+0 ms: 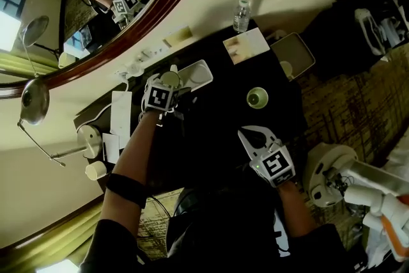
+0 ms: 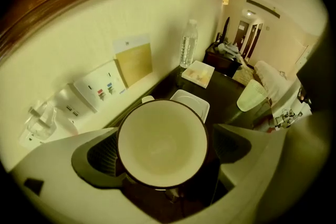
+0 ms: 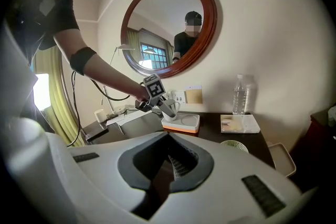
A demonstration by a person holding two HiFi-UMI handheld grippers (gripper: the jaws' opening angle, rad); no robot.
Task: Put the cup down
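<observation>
Between the wide-open jaws of the left gripper, the white dark-rimmed ceramic cup stands at one end of the white rectangular tray — ungripped. Lifting away crookedly could catch its rim and tip it; the right gripper is closed, empty.

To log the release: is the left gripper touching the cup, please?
Cannot tell. In the left gripper view the cup's rim hides one pad of the left gripper; a gap flanks the other.

The cup looks like glazed ceramic — smooth, glossy, cream inside. The desk is dark polished wood, the mirror frame glossy reddish wood. The bottle is clear plastic — the right gripper matt white plastic.
</observation>
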